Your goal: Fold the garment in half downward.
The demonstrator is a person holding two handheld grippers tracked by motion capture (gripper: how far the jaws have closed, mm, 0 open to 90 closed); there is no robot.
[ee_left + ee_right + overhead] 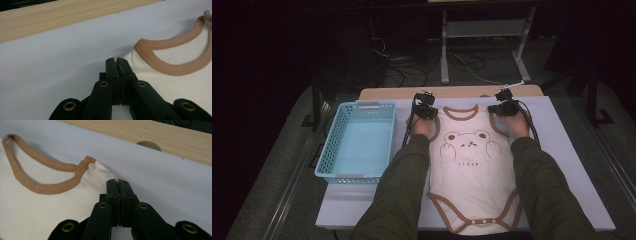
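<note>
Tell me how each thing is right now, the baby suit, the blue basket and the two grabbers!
Baby suit: lies flat on the white mat, bear side up, bottom snaps done up.
Blue basket: upright to the left of the suit, nothing in it.
Left gripper: jaws shut, pinching the suit's shoulder edge.
Right gripper: jaws shut, pinching the other shoulder edge.

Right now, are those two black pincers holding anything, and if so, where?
Yes. The left gripper and right gripper are each clamped on a shoulder edge of the cream baby bodysuit, either side of its brown neckline.
</note>
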